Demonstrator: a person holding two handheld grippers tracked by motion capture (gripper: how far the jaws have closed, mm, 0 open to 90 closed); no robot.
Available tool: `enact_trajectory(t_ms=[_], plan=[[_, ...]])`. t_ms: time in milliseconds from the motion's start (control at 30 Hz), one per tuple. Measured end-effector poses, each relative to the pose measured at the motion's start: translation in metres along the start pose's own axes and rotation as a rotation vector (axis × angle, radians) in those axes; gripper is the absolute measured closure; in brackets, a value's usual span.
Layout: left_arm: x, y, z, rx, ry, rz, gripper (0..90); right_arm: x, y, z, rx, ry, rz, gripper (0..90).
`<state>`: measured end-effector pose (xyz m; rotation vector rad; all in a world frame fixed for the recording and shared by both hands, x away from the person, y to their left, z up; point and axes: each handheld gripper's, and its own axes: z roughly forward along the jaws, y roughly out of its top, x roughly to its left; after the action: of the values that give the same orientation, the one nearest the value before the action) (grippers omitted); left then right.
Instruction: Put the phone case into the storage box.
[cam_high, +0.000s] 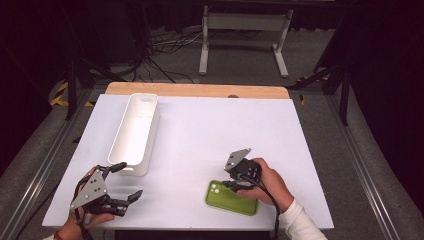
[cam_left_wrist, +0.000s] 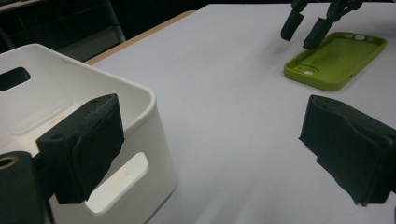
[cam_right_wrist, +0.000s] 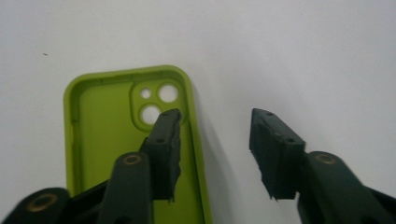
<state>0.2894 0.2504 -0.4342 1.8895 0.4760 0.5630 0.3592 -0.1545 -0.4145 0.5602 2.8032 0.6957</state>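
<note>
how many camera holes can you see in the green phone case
3, clustered in the raised corner of the green phone case: a small one at upper left, a larger one beside it, and one below, partly behind the right gripper.

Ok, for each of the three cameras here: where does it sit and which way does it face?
High view: above the table's near edge, looking forward and down; both hands, left gripper, right gripper.
Left gripper view: on that gripper, facing across white bin toward green phone case; own open jaws.
Right gripper view: looking down on the case; own open jaws.
All three share the case.
</note>
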Motion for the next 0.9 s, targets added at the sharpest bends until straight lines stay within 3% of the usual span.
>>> enact_trajectory(t_ms=[100, 167, 200, 267, 400, 600, 800, 900], plan=[[0.000, 0.000, 0.000, 0.002, -0.001, 0.001, 6.8, 0.000, 0.012, 0.008, 0.043, 0.018, -0.004, 42.3], [0.000, 0.000, 0.000, 0.003, -0.006, -0.002, 6.7, -0.001, 0.020, 0.013, 0.076, 0.021, -0.011, 41.7], [0.000, 0.000, 0.000, 0.006, -0.006, -0.001, 6.7, -0.002, 0.025, 0.019, 0.108, 0.032, -0.024, 45.5], [0.000, 0.000, 0.000, 0.006, -0.006, 0.001, 6.7, -0.002, 0.027, 0.021, 0.122, 0.041, -0.027, 47.5], [0.000, -0.001, 0.000, 0.004, -0.004, 0.005, 6.7, -0.002, 0.036, 0.029, 0.168, 0.074, -0.035, 65.3], [0.000, -0.001, 0.001, 0.009, -0.012, 0.004, 6.7, -0.002, 0.042, 0.031, 0.211, 0.104, -0.053, 79.2], [0.000, -0.001, 0.001, 0.018, -0.015, 0.013, 6.7, -0.001, 0.048, 0.034, 0.251, 0.117, -0.074, 84.3], [0.000, -0.002, 0.002, 0.017, -0.017, 0.009, 6.7, 0.002, 0.049, 0.034, 0.265, 0.100, -0.097, 85.3]])
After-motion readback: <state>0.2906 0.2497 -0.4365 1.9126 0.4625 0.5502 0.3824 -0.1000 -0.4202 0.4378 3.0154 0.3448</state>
